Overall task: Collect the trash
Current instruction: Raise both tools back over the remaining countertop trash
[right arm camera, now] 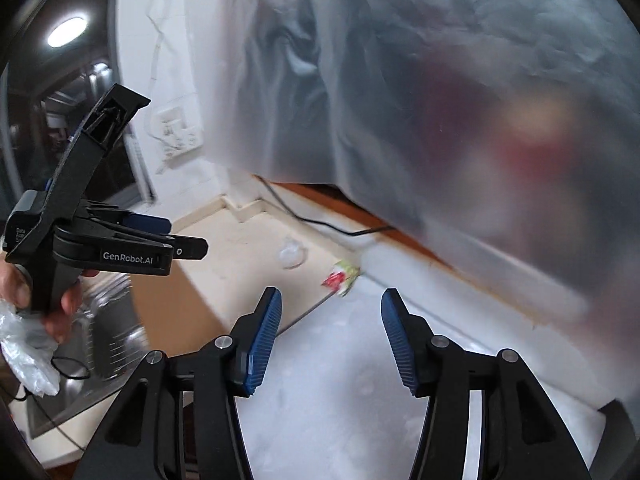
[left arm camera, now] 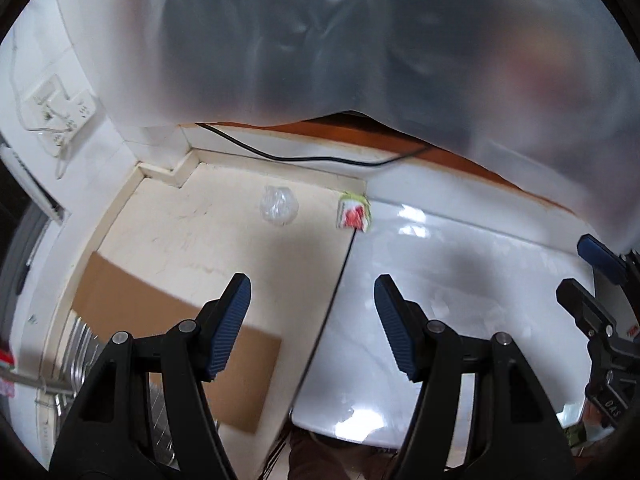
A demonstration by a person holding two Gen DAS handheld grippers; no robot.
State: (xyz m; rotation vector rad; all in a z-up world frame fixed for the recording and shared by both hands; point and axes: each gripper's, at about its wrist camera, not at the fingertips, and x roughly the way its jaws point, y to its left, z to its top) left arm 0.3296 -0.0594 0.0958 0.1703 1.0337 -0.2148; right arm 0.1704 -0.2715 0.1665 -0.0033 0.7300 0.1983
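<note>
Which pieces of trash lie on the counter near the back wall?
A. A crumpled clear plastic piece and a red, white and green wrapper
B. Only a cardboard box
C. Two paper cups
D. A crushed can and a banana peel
A: the crumpled clear plastic sits on the cream counter, and the red, white and green wrapper lies just right of it, near the wall.

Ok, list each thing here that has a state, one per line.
Left gripper: open, empty.
Right gripper: open, empty.
Bag: translucent, hanging in front, dark and red shapes inside, blurred.
Wrapper: red and green, crumpled, on the counter by the wall.
Clear plastic: crumpled, on the counter, left of the wrapper.
Cardboard: flat on the counter.
Cable: lying along the back ledge.
</note>
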